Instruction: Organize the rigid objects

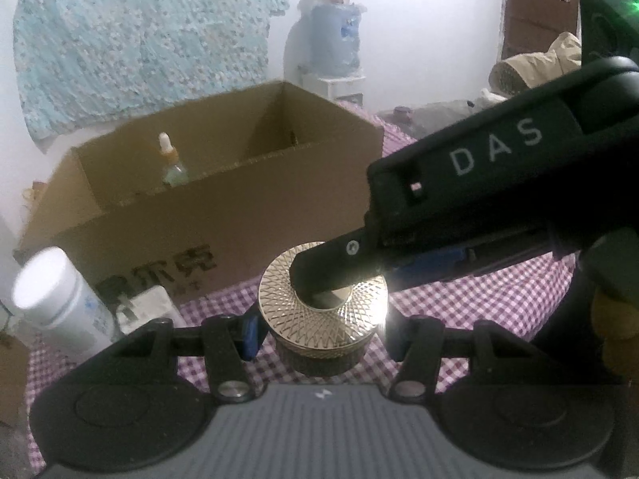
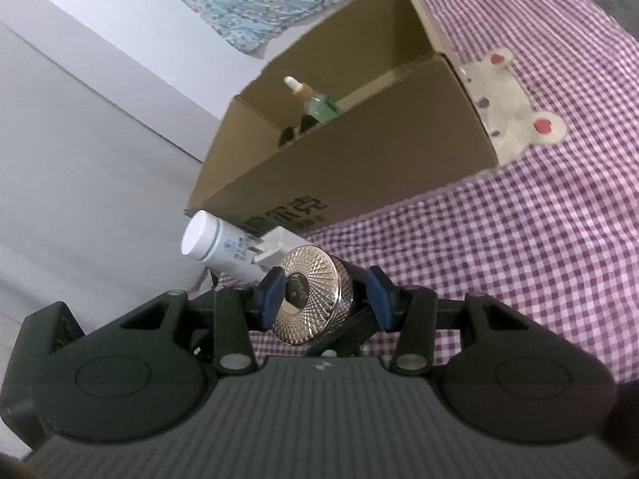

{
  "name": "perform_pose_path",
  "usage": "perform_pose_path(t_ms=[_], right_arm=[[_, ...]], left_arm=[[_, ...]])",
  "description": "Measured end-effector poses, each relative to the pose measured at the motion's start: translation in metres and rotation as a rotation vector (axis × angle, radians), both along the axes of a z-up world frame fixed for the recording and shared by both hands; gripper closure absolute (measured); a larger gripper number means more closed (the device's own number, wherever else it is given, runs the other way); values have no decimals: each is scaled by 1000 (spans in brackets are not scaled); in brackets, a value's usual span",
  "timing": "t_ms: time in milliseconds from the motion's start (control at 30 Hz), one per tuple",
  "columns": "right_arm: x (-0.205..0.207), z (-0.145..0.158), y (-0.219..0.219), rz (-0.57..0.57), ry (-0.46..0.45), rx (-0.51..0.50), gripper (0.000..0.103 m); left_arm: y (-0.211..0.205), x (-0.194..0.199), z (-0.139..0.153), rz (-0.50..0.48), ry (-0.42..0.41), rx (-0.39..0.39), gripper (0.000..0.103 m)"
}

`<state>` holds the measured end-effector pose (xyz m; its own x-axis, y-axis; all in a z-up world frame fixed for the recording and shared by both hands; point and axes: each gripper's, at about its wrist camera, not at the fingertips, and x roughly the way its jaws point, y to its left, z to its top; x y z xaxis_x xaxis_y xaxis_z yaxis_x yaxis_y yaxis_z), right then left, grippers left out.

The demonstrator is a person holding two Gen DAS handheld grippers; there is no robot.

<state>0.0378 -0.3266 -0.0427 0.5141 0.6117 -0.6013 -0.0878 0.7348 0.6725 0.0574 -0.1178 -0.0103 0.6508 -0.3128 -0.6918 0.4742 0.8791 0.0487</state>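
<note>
- Your left tool (image 1: 321,331) has its blue pads on either side of the dark jar with the gold patterned lid (image 1: 323,299); the left pad (image 1: 251,333) sits against the lid's rim, while glare hides the right pad, so you cannot tell whether the grasp is clenched.
- Your right tool (image 2: 323,297) straddles the same jar (image 2: 311,299): its pads (image 2: 271,293) stand on either side of the lid with small gaps visible, so it reads as released, not grasping.
- From the left wrist view, your right tool reaches in from the upper right, tilted downward, and one black finger (image 1: 327,265) lies across the top of the lid.
- The left tool points level, towards the cardboard box (image 1: 207,199).
- The jar is just in front of the box, over the purple checked bed cover (image 2: 519,239).
- A white cylindrical bottle (image 2: 217,245) lies to the jar's left, near the box's front corner, with a white boxy item (image 1: 149,307) beside it.
- Inside the box, a green dropper bottle (image 2: 315,99) stands upright.
- A cream bear-shaped patch (image 2: 511,107) shows on the bed cover beside the box's far end.
- A blue patterned cloth (image 1: 139,40) hangs on the wall behind.
</note>
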Motion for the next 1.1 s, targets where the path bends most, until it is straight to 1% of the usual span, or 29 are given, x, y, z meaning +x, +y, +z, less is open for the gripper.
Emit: perform_pose_path(t_ms=[233,367,533,667,767,900,1100], right_arm=[[4,40,12,34,-103,-13,58],[14,67,19,52,-169,-26,58],[34,95,24,71,-221,-45,58],[58,111,24,85,-231,-69,58],[83,117,23,95,-218,-85,58],[122,113,22,115,-171,-91,58],[178,93,22,144,-105,-104,57]], left_arm=[[11,2,39,21,-87,-8,46],[15,13,63,33,-128,-19,46],[14,35,85,41,-151,-27,46],[13,63,96,45,-126,-42,46],[9,87,97,51,-91,-47,46],[7,120,89,73,-34,-46,46],[0,168,68,123,59,-46,46]])
